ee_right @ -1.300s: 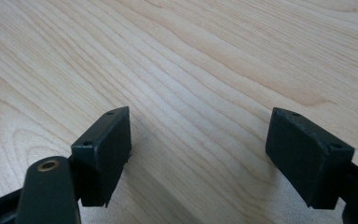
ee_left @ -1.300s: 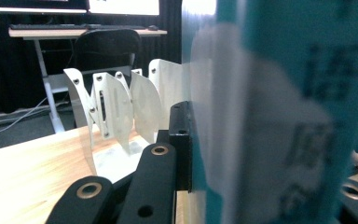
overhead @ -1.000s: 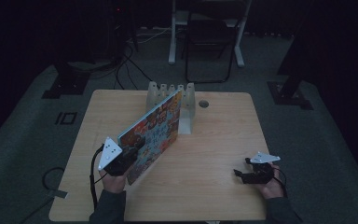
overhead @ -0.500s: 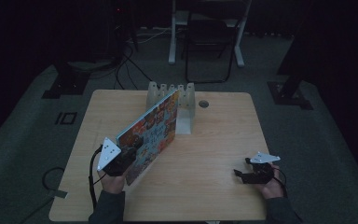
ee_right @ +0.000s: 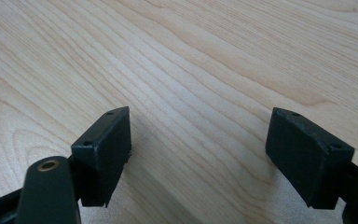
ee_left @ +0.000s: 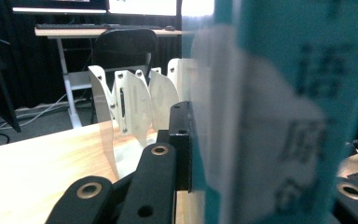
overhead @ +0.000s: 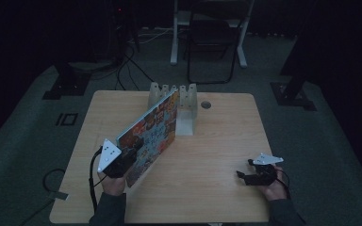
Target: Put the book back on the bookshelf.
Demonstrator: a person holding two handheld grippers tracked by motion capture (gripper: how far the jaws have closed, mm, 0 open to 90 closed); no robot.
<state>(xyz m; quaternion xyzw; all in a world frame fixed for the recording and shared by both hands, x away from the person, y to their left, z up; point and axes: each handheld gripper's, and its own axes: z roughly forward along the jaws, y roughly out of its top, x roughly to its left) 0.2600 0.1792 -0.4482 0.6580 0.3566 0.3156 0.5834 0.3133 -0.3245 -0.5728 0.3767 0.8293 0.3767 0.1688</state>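
Observation:
A large thin book (overhead: 153,129) with a colourful picture cover stands tilted on its edge across the left half of the wooden table (overhead: 217,141). My left gripper (overhead: 133,147) is shut on its near lower corner. In the left gripper view the teal book edge (ee_left: 279,116) sits against the black finger (ee_left: 179,140). A white slotted rack (overhead: 185,101) stands just behind the book's far end, and its dividers (ee_left: 135,102) rise beyond the jaw. My right gripper (overhead: 242,176) rests low at the table's right front, open, with bare wood (ee_right: 191,56) between its pads (ee_right: 105,149).
A round cable hole (overhead: 206,104) lies in the table right of the rack. Beyond the far edge stand a dark chair (overhead: 212,42) and white desk legs (overhead: 174,37). Cables (overhead: 132,66) trail on the floor at the back left.

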